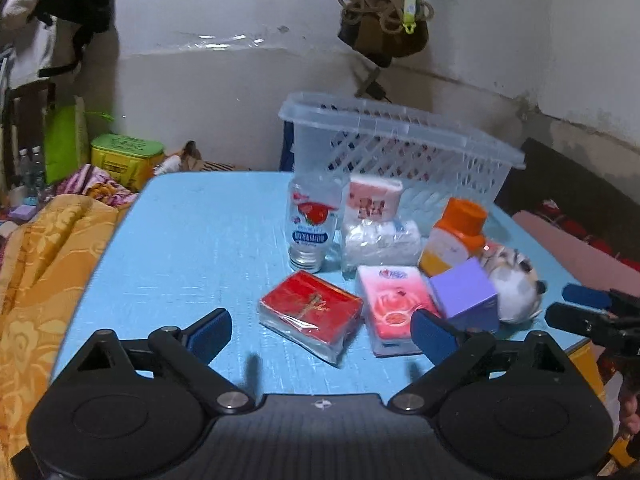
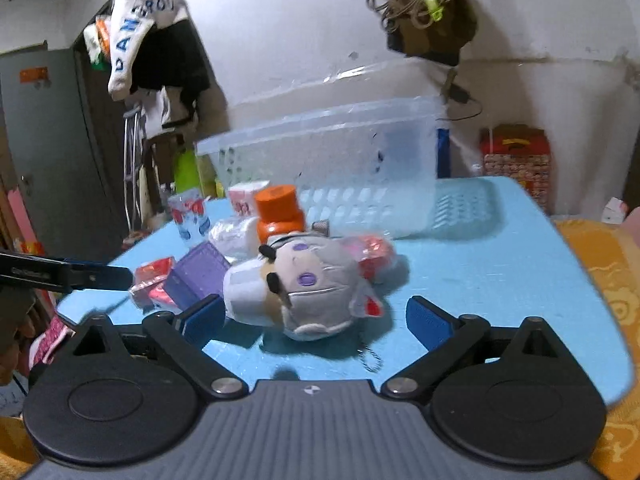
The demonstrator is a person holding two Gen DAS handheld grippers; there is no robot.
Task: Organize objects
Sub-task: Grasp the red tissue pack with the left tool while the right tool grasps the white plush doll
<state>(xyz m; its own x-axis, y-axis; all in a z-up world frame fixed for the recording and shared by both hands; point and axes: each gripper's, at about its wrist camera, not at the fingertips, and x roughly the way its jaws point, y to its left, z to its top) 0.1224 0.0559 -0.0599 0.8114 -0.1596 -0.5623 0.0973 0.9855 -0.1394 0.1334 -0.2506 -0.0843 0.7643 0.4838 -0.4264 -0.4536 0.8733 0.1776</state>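
On the blue table (image 1: 188,240) lie a red wrapped pack (image 1: 310,314), a pink tissue pack (image 1: 394,308), a purple box (image 1: 468,294), an orange-capped bottle (image 1: 454,236), a clear jar (image 1: 310,226), a wrapped white bundle (image 1: 376,236) and a grey plush toy (image 1: 516,288). A clear plastic basket (image 1: 400,148) stands behind them. My left gripper (image 1: 322,330) is open, just short of the red pack. My right gripper (image 2: 314,322) is open with the plush toy (image 2: 304,292) between its fingers; it also shows in the left wrist view (image 1: 584,308).
An orange blanket (image 1: 48,280) lies left of the table. A yellow-green box (image 1: 126,156) and bottles stand on the floor at the far left. A red carton (image 2: 516,160) stands behind the table. A bag and rope (image 1: 384,4) hang on the wall.
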